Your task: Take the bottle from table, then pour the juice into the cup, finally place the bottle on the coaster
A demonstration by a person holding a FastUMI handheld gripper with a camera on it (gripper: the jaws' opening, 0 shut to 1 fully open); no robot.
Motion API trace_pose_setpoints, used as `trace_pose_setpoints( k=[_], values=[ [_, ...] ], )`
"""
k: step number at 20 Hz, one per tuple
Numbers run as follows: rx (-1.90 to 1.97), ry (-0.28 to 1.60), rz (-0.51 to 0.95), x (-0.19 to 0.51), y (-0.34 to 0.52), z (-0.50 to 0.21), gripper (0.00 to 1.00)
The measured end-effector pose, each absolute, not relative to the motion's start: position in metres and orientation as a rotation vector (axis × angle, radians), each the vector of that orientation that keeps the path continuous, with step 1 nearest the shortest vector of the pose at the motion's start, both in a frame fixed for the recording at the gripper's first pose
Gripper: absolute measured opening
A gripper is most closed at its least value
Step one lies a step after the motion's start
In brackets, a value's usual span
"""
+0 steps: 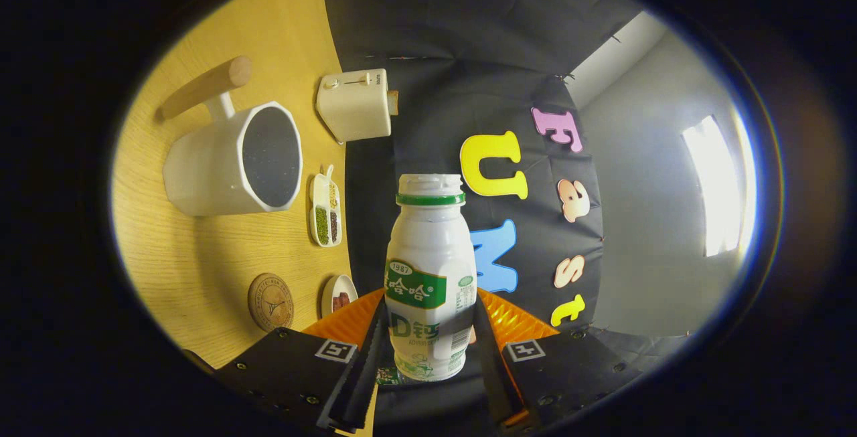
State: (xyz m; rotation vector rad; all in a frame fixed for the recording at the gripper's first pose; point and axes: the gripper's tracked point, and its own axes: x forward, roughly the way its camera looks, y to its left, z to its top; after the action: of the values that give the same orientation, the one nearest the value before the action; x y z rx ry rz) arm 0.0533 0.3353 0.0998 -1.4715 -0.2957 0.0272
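My gripper (430,320) is shut on a white plastic bottle (428,249) with a green label and a green ring under its white cap. Both fingers press on its lower body, and the cap points away from me. The whole view is rolled on its side, so the bottle is turned about level with the wooden table (201,256). A white cup (231,159) with a wooden handle stands on the table beyond my left finger, its dark mouth open. The round wooden coaster (270,302) lies bare, nearer to my left finger than the cup.
A white toaster (355,104) sits at the table's back edge past the cup. A small divided dish of beans (325,209) lies between cup and bottle. Another small dish (338,295) rests beside the coaster. The black cloth wall rises behind.
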Motion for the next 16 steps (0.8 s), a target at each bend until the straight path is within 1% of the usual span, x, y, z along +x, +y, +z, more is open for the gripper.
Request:
trace_pose_setpoints(
  k=[16],
  values=[
    [-1.584,-0.337,-0.003,0.0523,0.3414,0.1043,0.66]
  ],
)
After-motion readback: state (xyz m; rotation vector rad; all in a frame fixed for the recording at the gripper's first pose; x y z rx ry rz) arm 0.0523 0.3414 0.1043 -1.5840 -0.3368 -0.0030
